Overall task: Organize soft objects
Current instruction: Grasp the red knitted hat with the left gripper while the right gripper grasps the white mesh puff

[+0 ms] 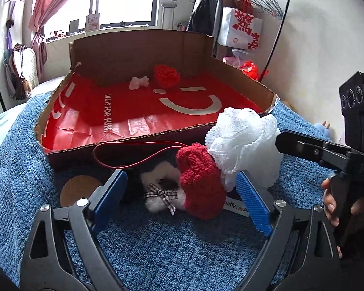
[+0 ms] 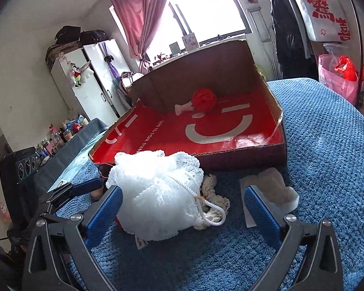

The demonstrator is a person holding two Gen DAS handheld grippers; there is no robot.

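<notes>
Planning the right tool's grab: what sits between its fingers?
In the right wrist view, the white mesh pouf sits between the right tool's fingers, nearer the left one.

A fluffy white mesh bath puff [image 2: 155, 194] sits on the blue bed cover, just in front of the flat cardboard box with the red smiley lining [image 1: 143, 111]. A dark red knitted sock [image 1: 201, 181] leans against the puff. A black-and-white furry toy with a checked bow [image 1: 157, 191] lies beside it. A red knitted ball [image 1: 166, 74] and a small pale pink soft piece [image 1: 138, 82] lie inside the box, at the back.
</notes>
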